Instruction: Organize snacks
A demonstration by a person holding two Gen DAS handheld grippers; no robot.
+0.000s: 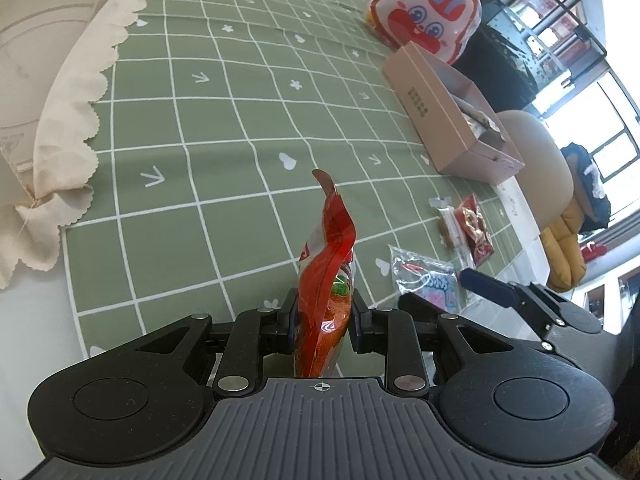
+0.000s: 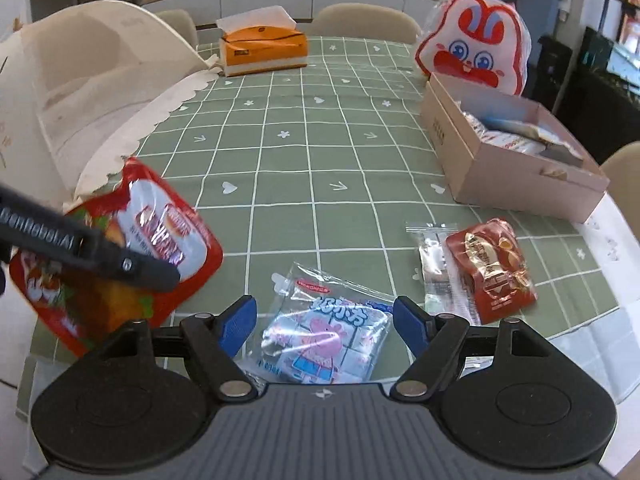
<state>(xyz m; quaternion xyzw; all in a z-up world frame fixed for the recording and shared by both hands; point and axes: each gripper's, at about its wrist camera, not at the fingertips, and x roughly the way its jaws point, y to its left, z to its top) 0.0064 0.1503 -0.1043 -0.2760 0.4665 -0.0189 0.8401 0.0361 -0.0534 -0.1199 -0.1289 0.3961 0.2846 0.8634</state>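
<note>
green checked surface [image 2: 304, 152]; loose snacks near the open box [image 2: 516, 168]. left gripper [image 1: 322, 320] fingers pinching red pouch [image 1: 328, 280] aloft for boxing; right gripper [image 2: 324, 320] fingers spread astride pig packet [image 2: 324, 336].

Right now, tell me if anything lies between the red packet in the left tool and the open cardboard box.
Nothing visible does. The left tool holds the red packet edge-on above the bare green tablecloth, which runs clear to the cardboard box. The three loose snacks lie nearer, off to the right of that line.
</note>
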